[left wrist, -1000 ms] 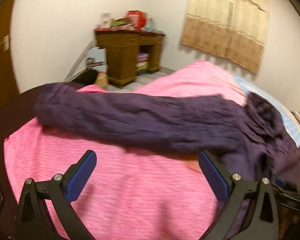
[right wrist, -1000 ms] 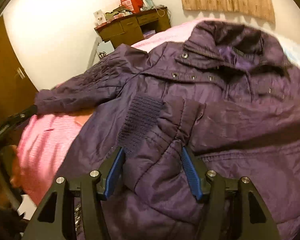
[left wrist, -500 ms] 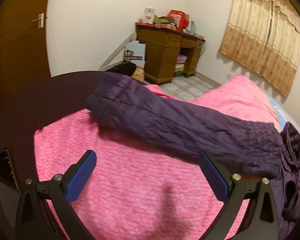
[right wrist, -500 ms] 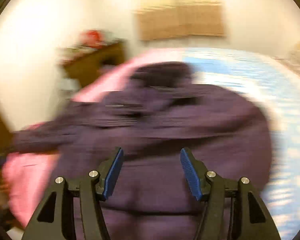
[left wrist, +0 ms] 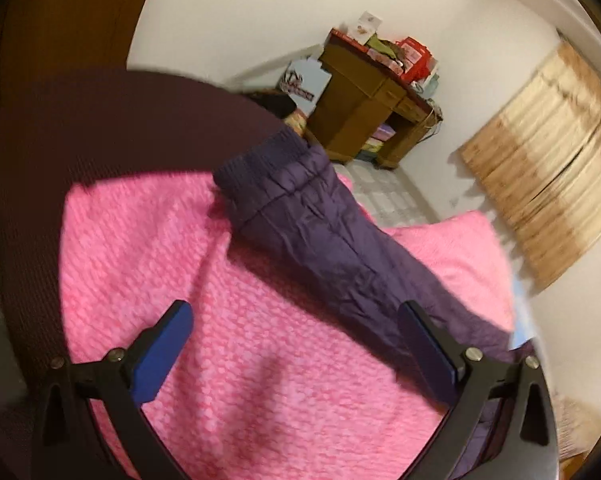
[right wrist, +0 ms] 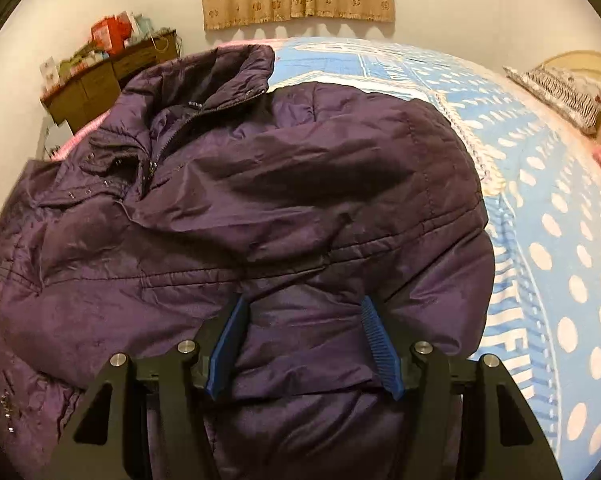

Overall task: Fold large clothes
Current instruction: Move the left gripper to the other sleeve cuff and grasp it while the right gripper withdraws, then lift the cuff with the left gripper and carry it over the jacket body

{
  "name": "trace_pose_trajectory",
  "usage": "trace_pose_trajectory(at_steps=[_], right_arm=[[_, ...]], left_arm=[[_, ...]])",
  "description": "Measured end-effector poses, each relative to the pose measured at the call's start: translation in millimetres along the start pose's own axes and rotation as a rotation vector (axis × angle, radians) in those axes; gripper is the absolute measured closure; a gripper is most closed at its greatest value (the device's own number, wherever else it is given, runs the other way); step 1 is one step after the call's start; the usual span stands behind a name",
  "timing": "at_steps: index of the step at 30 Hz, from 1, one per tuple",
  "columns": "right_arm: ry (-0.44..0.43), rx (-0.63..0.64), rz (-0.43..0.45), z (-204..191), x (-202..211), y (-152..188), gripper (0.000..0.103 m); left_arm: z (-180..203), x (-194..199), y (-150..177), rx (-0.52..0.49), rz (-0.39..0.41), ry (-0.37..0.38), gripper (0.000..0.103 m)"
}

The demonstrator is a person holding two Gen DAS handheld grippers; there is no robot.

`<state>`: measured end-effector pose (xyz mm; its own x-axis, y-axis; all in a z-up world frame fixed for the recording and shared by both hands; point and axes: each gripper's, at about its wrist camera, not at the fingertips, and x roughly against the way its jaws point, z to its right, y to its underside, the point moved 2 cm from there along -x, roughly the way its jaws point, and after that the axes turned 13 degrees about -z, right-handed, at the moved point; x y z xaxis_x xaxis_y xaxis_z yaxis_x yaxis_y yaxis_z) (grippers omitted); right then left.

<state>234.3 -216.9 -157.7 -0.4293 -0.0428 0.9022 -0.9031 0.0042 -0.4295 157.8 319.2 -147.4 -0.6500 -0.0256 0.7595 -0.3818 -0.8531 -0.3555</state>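
Since a second ago the right claw [right wrist: 302, 346] has let the sleeve go and swung over the dark purple quilted jacket [right wrist: 236, 208], now half-open above its body, nothing pinched. Left claw [left wrist: 296, 346] spread wide, empty, over the pink knitted blanket [left wrist: 236, 344]. Jacket lies on the bed, one sleeve [left wrist: 320, 232] stretched across that blanket.

Left tool [left wrist: 296, 344] tilted downward, rolled, blue pads wide apart, nothing between them. Right tool [right wrist: 302, 340] angled down, pads about half apart, gripping nothing visibly.
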Motion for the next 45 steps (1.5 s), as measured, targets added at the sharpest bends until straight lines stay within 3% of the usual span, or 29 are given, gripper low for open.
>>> trace_pose_trajectory(at_steps=[5, 8, 15, 20, 25, 27, 28, 29, 32, 35, 45], right_arm=[[0.008, 0.0, 0.018, -4, 2, 4, 0.042], [0.019, 0.005, 0.024, -7, 2, 4, 0.042], [0.02, 0.006, 0.029, -5, 2, 5, 0.042], [0.023, 0.005, 0.03, -6, 2, 5, 0.042], [0.022, 0.005, 0.031, -6, 2, 6, 0.042], [0.02, 0.004, 0.033, -5, 3, 5, 0.042], [0.018, 0.003, 0.034, -5, 3, 5, 0.042], [0.017, 0.002, 0.034, -5, 4, 6, 0.042], [0.016, 0.001, 0.036, -5, 4, 6, 0.042], [0.014, -0.002, 0.039, -4, 4, 6, 0.042], [0.013, -0.006, 0.048, -6, 5, 7, 0.041]], left_arm=[[-16, -17, -5, 0.166, -0.074, 0.189, 0.0], [-21, -27, -11, 0.233, -0.073, 0.242, 0.0], [-11, -40, -29, 0.223, -0.041, 0.259, 0.005], [-10, -52, -42, 0.218, -0.044, 0.245, 0.02], [-20, -55, -44, 0.237, -0.031, 0.224, 0.025], [-23, -54, -44, 0.227, -0.027, 0.208, 0.037], [-23, -54, -45, 0.222, -0.027, 0.212, 0.055], [-22, -55, -46, 0.207, -0.032, 0.222, 0.065], [-12, -46, -49, 0.134, -0.018, 0.244, 0.086], [-5, -33, -53, 0.109, 0.005, 0.274, 0.092], [53, 18, -68, -0.027, 0.107, 0.362, 0.095]])
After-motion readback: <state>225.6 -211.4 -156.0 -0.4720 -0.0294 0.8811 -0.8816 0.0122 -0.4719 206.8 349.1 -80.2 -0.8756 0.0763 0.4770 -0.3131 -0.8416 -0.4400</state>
